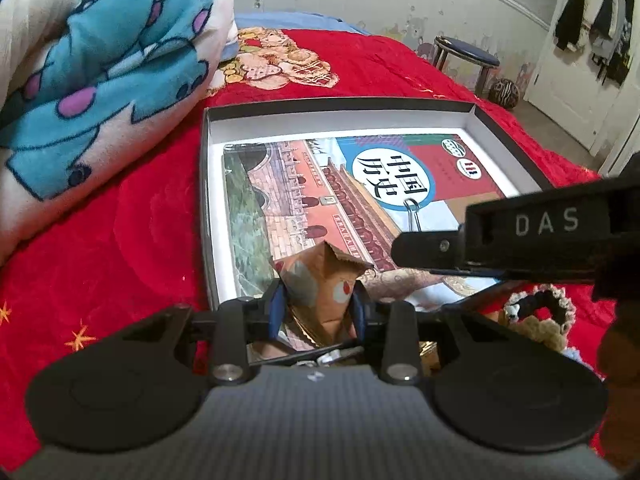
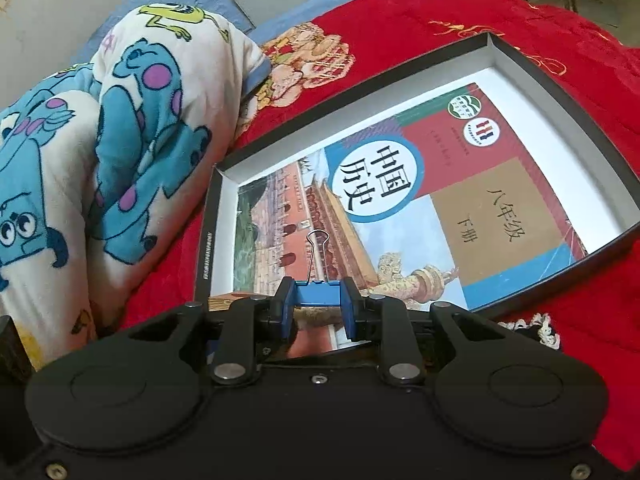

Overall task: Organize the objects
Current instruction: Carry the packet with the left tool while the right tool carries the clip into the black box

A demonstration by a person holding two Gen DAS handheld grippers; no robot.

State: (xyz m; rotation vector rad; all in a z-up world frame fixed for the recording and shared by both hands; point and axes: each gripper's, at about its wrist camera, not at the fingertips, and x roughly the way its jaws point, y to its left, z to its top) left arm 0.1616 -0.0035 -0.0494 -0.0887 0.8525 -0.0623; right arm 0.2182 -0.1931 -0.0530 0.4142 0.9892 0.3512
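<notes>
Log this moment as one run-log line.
left tool: shut on snack packet | right tool: shut on binder clip | book in box

Home bedroom, red bedspread (image 1: pixel 120 208), cartoon fleece blanket (image 1: pixel 100 60), stool (image 1: pixel 466 54), clothes hung on door (image 1: pixel 596 16)

one shallow box (image 2: pixel 568 92) is counted; inside it, one textbook (image 2: pixel 400 200). over the box, one binder clip (image 2: pixel 318 280) and one snack packet (image 1: pixel 324 280) are counted.
</notes>
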